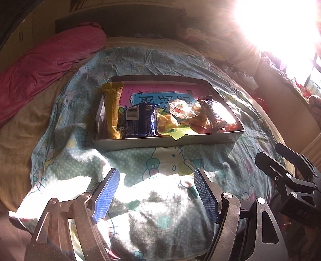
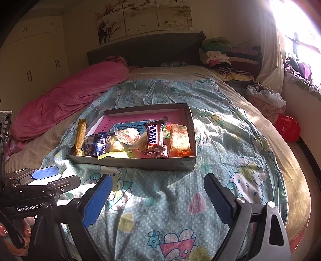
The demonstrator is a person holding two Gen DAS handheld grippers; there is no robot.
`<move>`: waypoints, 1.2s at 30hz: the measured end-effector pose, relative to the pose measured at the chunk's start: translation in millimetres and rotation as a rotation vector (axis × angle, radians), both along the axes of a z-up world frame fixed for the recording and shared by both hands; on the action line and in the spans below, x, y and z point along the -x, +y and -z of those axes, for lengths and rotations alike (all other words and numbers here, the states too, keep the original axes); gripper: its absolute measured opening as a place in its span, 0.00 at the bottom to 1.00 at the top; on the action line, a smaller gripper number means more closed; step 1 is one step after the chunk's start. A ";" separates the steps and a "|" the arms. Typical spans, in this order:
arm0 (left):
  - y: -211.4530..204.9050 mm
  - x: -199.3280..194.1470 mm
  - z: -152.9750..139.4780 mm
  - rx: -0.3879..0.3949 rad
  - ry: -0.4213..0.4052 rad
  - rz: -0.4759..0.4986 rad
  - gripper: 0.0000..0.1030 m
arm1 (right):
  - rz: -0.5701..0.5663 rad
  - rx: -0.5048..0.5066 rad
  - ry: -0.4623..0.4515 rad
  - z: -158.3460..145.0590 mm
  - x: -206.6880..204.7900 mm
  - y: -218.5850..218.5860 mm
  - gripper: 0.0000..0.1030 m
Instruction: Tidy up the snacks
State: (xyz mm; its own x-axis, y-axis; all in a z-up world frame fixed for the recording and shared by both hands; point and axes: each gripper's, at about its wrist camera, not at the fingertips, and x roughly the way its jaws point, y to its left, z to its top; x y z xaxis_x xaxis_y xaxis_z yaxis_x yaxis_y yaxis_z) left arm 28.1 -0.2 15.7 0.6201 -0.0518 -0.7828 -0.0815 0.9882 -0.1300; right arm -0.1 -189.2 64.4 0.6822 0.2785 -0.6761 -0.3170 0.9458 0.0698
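A bedroom with a wide bed fills both views, its top spread with a crumpled pale-green cartoon-print quilt point(image 2: 210, 140) in hard sunlight. Just short of the shallow cardboard box point(image 2: 140, 163) that sits mid-quilt, the right gripper point(image 2: 158, 198) hangs with its jaws spread wide, nothing between the ribbed blue pads. The left gripper point(image 1: 156, 192) is likewise parted and empty, also on the near side of the box.

The box has a pink printed floor and dull grey walls. The snacks lie inside it, crowded against its near wall: a long gold foil stick point(image 1: 112, 112) at the left end, a dark blue crinkled packet point(image 1: 139, 120) beside it, a clear twisted wrapper point(image 1: 180, 110) on yellow-green packets, a glossy brown Snickers bar point(image 2: 154, 137), and an orange packet point(image 2: 179, 140) at the right end.

Only the right wrist view shows the bar's lettering, the wall pictures point(image 2: 144, 18) beyond the box and the stacked clothes point(image 2: 224, 58). The left wrist view is washed out by glare. A pink velvety blanket point(image 2: 66, 100) lies left of the box.
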 end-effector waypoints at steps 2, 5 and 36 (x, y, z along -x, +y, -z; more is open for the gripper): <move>-0.2 0.3 -0.7 -0.003 0.000 -0.003 0.76 | -0.001 0.000 0.001 0.3 0.4 0.0 0.90; 1.2 1.2 -1.9 0.000 -0.004 -0.008 0.76 | 0.000 -0.003 0.006 0.9 0.8 -0.3 0.90; 0.2 2.2 -0.7 -0.004 0.012 -0.008 0.76 | 0.013 -0.002 0.023 3.0 0.8 -3.6 0.91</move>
